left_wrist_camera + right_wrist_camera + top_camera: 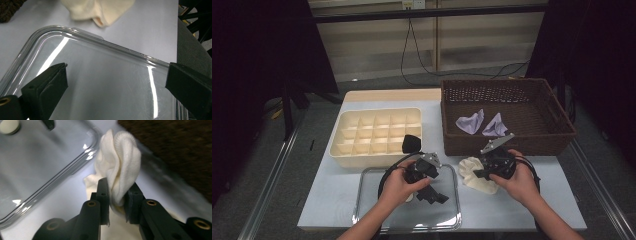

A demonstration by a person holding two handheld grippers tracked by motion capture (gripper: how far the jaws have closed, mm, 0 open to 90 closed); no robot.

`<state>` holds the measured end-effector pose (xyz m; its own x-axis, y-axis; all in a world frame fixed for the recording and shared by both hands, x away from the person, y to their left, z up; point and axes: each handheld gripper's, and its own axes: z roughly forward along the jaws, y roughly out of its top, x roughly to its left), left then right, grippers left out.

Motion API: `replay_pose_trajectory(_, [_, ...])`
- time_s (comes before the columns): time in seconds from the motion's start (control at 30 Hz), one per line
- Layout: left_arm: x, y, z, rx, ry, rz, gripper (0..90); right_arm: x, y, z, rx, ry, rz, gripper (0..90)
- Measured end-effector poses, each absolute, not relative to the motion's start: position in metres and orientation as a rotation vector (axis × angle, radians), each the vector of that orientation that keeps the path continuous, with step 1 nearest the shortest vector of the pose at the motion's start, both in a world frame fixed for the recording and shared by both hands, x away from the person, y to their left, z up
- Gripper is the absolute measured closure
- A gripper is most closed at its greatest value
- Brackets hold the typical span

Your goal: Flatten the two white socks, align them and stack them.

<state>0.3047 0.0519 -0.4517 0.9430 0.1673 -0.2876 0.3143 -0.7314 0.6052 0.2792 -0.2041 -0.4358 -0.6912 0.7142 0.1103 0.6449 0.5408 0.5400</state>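
Pinching a fold of the cream sock [120, 170], the right gripper [117, 202] holds it on the surface [332, 185] between the clear tray [362, 210] and wicker basket [507, 142]. Left gripper [116, 82] hangs wide open, empty, over the tray. No legible markings.

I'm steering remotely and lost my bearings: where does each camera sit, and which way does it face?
High view: above the person's side, facing forward and down on the table; both forearms, left tool, right tool.
Left gripper view: rides the left tool, looks down at the clear tray; its jaws stand wide apart, nothing between.
Right gripper view: rides the right tool, looks toward the wicker basket; its jaws pinch the cream sock.
Shared: all three views show tray and sock.
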Motion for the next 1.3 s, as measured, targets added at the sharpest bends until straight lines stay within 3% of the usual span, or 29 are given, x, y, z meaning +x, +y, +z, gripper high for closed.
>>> replay_pose_trajectory(0.37, [0.306, 0.047, -0.452, 2.391, 0.346, -0.279, 3.5, 0.266, -0.203, -0.436, 1.154, 2.668, 0.884, 78.5])
replay_pose_trajectory(0.8, [0.310, 0.048, -0.451, 2.380, 0.362, -0.261, 3.5, 0.291, -0.203, -0.419, 1.178, 2.594, 0.857, 80.0])
replay_pose_trajectory(1.0, [0.311, 0.049, -0.450, 2.381, 0.379, -0.240, 3.5, 0.270, -0.180, -0.433, 1.114, 2.688, 0.883, 74.6])
replay_pose_trajectory(1.3, [0.312, 0.049, -0.448, 2.364, 0.407, -0.235, 3.5, 0.257, -0.180, -0.441, 1.114, 2.691, 0.923, 71.9])
